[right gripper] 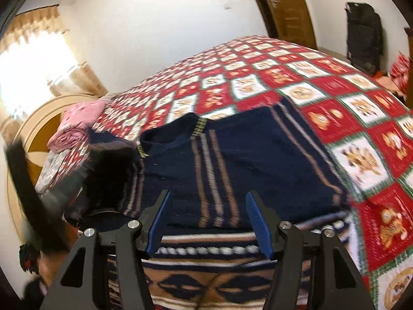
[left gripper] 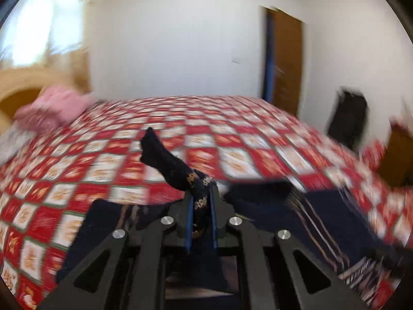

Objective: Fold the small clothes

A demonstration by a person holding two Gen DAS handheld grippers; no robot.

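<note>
A dark navy garment with brown and white stripes [right gripper: 232, 160] lies spread on a red and white checked bedspread [right gripper: 335, 98]. My left gripper [left gripper: 201, 193] is shut on a bunched corner of the navy garment [left gripper: 170, 165], lifted above the bed; the rest of the garment [left gripper: 322, 214] lies below it. My right gripper [right gripper: 207, 201] is open and empty, just above the garment's near part, with a patterned brown and navy band [right gripper: 206, 258] under it. The left gripper shows blurred at the left of the right wrist view [right gripper: 31, 199].
Folded pink clothes [right gripper: 77, 121] lie near the curved wooden headboard [right gripper: 38, 118] at the bed's left. A brown door [left gripper: 286, 62] and a black bag [left gripper: 348, 118] stand beyond the bed. A bright curtained window [right gripper: 33, 59] is at the left.
</note>
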